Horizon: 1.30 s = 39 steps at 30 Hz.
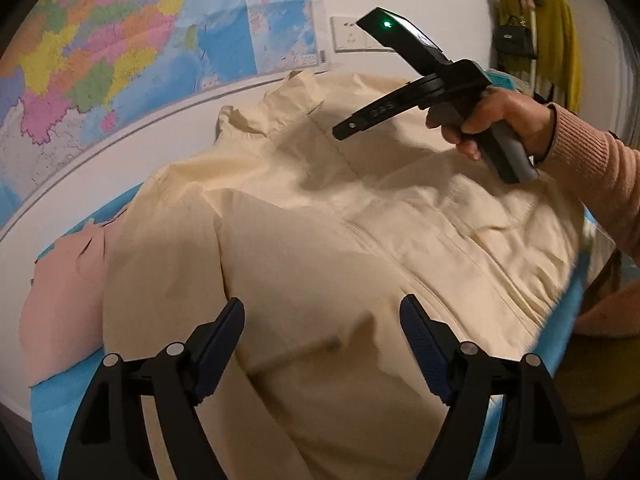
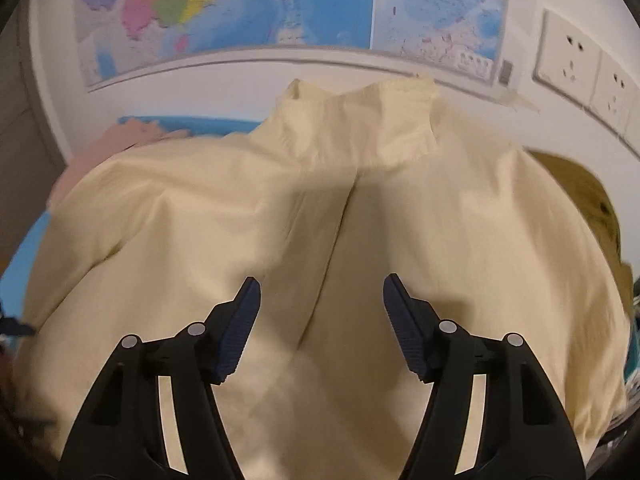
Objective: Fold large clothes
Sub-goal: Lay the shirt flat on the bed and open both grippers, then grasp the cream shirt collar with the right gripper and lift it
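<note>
A large cream jacket [image 1: 328, 240] lies spread on a blue-covered surface, collar toward the wall, front seam running down its middle. My left gripper [image 1: 322, 312] is open and empty, hovering over the jacket's lower left part. The right gripper's body [image 1: 420, 92] shows in the left wrist view, held in a hand above the jacket's upper right. In the right wrist view the jacket [image 2: 440, 240] fills the frame, collar [image 2: 360, 120] at the top. My right gripper [image 2: 322, 292] is open and empty above the centre seam.
A pink garment [image 1: 64, 292] lies left of the jacket on the blue cover [image 1: 56, 408]. A map [image 1: 100, 60] and wall sockets [image 2: 576, 60] are behind. A mustard garment and a black bag [image 1: 516, 40] hang at the right. An olive cloth [image 2: 584, 200] lies right of the jacket.
</note>
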Each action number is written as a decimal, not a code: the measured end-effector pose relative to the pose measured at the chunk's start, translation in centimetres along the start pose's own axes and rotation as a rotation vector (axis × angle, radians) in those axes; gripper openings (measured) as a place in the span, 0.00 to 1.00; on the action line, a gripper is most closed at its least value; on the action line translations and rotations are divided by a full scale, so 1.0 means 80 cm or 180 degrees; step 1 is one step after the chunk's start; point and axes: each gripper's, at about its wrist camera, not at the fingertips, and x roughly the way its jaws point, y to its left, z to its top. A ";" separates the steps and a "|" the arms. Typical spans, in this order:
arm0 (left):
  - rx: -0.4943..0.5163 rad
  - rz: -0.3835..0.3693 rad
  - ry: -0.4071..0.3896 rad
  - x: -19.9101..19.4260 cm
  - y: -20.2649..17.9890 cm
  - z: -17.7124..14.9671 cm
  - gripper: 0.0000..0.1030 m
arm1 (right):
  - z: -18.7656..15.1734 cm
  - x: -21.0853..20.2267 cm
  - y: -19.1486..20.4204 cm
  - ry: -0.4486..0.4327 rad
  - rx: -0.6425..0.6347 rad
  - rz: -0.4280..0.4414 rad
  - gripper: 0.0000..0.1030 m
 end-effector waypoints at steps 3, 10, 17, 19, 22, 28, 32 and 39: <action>-0.0088 -0.0023 0.0181 0.031 0.011 0.012 0.77 | 0.017 0.022 0.005 0.0013 -0.0006 -0.0068 0.65; -0.0022 -0.0191 0.0233 0.049 0.014 0.027 0.65 | 0.036 0.085 0.026 0.0292 -0.0265 -0.0305 0.61; -0.0157 -0.0394 0.0247 0.058 0.027 0.040 0.49 | 0.040 0.078 0.003 0.0305 -0.0305 -0.0341 0.03; -0.0221 -0.0431 0.0232 0.057 0.032 0.044 0.43 | 0.047 0.053 0.002 0.0113 -0.0334 -0.0318 0.03; -0.0336 -0.0432 0.0138 0.046 0.044 0.053 0.40 | 0.067 0.006 -0.004 -0.0268 -0.0288 -0.0353 0.03; -0.0494 -0.0291 -0.0217 0.027 0.071 0.078 0.44 | 0.125 -0.038 -0.034 -0.0781 -0.0172 -0.0575 0.03; -0.0476 -0.0236 -0.0015 0.056 0.067 0.075 0.49 | 0.132 0.002 -0.048 -0.0689 -0.0123 -0.0666 0.03; -0.0440 -0.0336 -0.0003 0.019 0.059 0.030 0.61 | 0.088 0.003 -0.061 -0.0500 -0.0198 -0.0578 0.32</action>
